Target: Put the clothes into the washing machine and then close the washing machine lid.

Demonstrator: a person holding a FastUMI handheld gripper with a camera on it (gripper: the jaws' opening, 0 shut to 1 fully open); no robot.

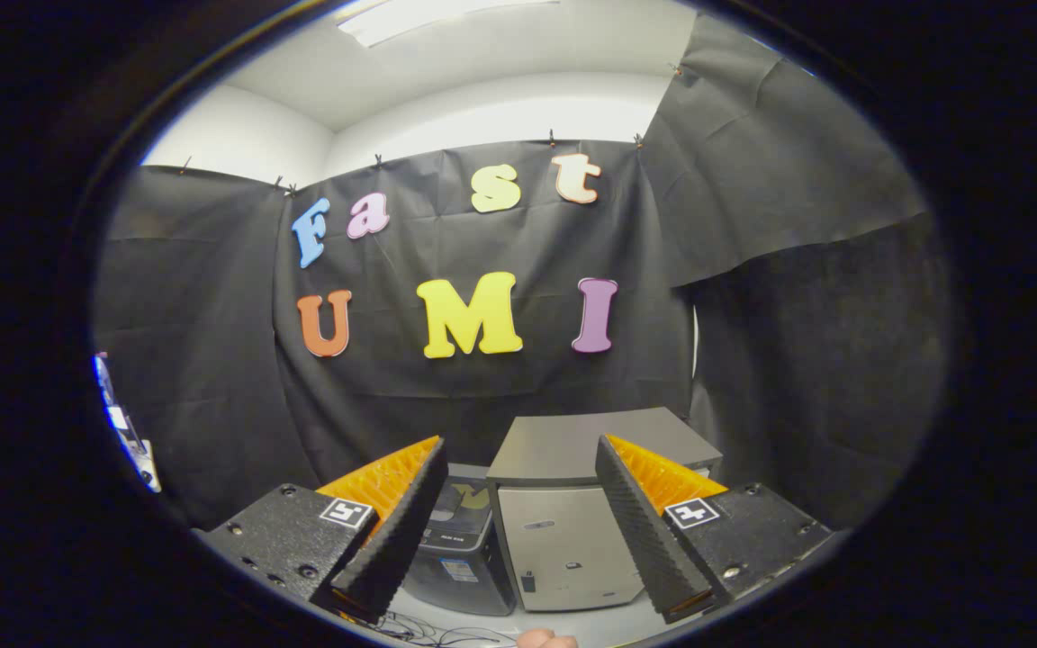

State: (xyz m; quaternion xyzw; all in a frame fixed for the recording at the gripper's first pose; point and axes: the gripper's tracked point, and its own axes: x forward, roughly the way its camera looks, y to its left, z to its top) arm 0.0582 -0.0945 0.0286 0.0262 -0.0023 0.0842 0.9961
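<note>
My gripper (519, 445) stands open with nothing between its fingers, held above a white tabletop (572, 621). Beyond the fingers and between them stands a grey box-shaped appliance (572, 531) with a flat top and a shut front door. Pressed against its left side, partly hidden behind my left finger (397, 531), is a lower dark appliance (460, 553) with a label on its front and something yellowish at its top. I cannot tell which of the two is the washing machine.
Black cloth walls close the booth behind and on both sides of the appliances. Thin cables (428, 630) lie on the table in front of the dark appliance. Part of a hand (545, 640) shows just below the fingers.
</note>
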